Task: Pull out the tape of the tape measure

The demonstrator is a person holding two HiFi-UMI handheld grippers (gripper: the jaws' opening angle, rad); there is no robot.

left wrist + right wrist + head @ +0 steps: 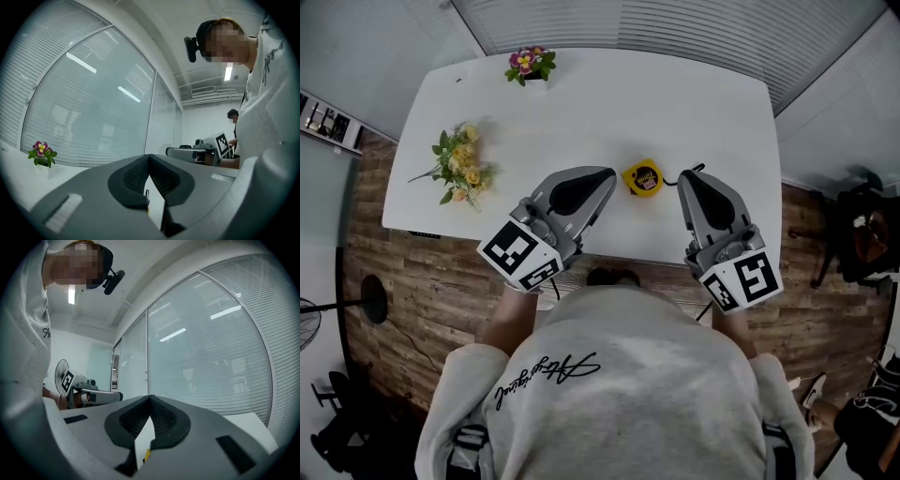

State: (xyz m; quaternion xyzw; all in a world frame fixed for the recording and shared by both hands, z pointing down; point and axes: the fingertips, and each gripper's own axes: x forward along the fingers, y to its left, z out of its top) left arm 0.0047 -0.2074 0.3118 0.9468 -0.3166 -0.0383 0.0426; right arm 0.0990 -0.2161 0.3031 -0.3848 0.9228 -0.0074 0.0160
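- Left gripper (606, 176) has its jaws pressed together with nothing between them. Right gripper (684, 178) is the same, closed and empty. Both are held level over the near part of the tabletop (581, 103).
- Tape measure (642, 178), a small yellow case, sits on the tabletop between the two gripper tips, just beside each. Neither appears to touch it.
- Risk: with the jaws closed, any push forward likely shoves the case across the smooth top instead of taking hold of it.
- Risk: if only the tape end gets gripped and the case is left unpinned, the whole measure probably drags along and no tape pays out.
- Risk: a weak pinch on the tape end could slip, and a spring-loaded tape would snap back.
- Hard to make out: a thin dark loop (686, 172) lies beside the case; I cannot tell whether it is a strap or the tape's end.
- Both gripper views look over the case at the blinds. Only a yellow sliver shows under the right jaws.
- The person's torso covers the tabletop's near edge.
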